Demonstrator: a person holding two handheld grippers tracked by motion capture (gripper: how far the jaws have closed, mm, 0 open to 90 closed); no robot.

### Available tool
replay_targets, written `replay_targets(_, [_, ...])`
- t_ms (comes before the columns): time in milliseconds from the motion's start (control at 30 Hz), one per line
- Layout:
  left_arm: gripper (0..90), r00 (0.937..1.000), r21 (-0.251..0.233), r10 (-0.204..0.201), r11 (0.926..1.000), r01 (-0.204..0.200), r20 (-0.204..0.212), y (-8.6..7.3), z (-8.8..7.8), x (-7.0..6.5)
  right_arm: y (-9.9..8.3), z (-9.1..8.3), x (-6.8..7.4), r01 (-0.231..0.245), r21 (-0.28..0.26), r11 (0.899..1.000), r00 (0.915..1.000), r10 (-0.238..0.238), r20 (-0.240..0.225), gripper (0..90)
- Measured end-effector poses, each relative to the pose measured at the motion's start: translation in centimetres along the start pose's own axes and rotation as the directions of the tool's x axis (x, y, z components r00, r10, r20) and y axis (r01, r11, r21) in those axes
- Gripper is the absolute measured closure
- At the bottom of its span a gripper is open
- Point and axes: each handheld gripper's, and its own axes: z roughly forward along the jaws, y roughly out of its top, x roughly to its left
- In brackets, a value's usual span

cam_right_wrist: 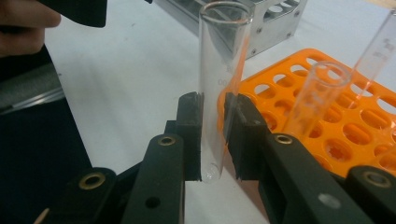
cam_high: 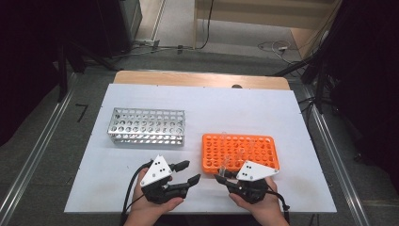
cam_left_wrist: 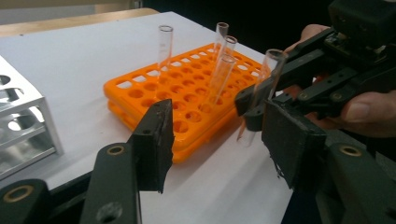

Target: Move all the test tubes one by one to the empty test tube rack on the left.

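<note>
White tabletop (cam_high: pixel 207 101), wooden strip along its far edge, grey floor and dark equipment around it. Toward the far left corner, standing well clear of everything else: silver metal test-tube rack (cam_high: pixel 147 125). Toward the near right corner: orange plastic test-tube rack (cam_high: pixel 240 152), carrying a few clear glass tubes upright or slightly tilted in its holes, seen in the left gripper view as a small cluster (cam_left_wrist: pixel 223 60) near the rack's middle and far rows.

Close to the near edge, just in front of the orange rack's near left corner: right hand-held gripper (cam_high: pixel 220 178), held by a hand (cam_high: pixel 258 203) coming in from the near edge. Jaws clamped on an empty glass test tube (cam_right_wrist: pixel 219 84), pads pressing either side of its lower part, rounded bottom hanging free just below the pads and above the white surface, open mouth up, tube upright and outside the rack, just beside its edge.

Near the middle of the near edge, left of the other: left hand-held gripper (cam_high: pixel 188 172), gripped by the left hand (cam_high: pixel 150 207). Jaws standing apart, nothing between the pads, pointed toward the held tube and the orange rack.
</note>
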Motion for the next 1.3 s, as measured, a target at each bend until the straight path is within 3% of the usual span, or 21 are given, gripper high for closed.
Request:
replay_targets(233, [51.4, 0.9985, -0.003, 0.003, 1.0, -0.003, 0.054, 0.2, 0.5, -0.7, 0.3, 0.8, 1.2, 0.048, 0.021, 0.999, 0.9989, -0.048, 0.001, 73.7])
replay_targets(500, [56.8, 0.9964, 0.009, 0.016, 0.9998, -0.016, 0.083, 0.2, 1.2, -1.3, 0.4, 1.5, 2.2, 0.092, 0.037, 0.995, 0.9957, -0.091, -0.014, 73.7])
replay_targets(933, [65.2, 0.9951, 0.033, 0.032, 0.9988, -0.035, 0.094, 0.0, 2.1, -2.2, 0.6, 1.6, 3.1, 0.134, 0.031, 0.991, 0.9906, -0.133, -0.034, 73.7])
replay_targets(1300, [73.2, 0.9939, 0.039, 0.049, 0.9979, -0.053, 0.099, -0.1, 2.2, -2.4, 0.7, 1.7, 3.3, 0.142, 0.036, 0.989, 0.9894, -0.141, -0.038, 73.8])
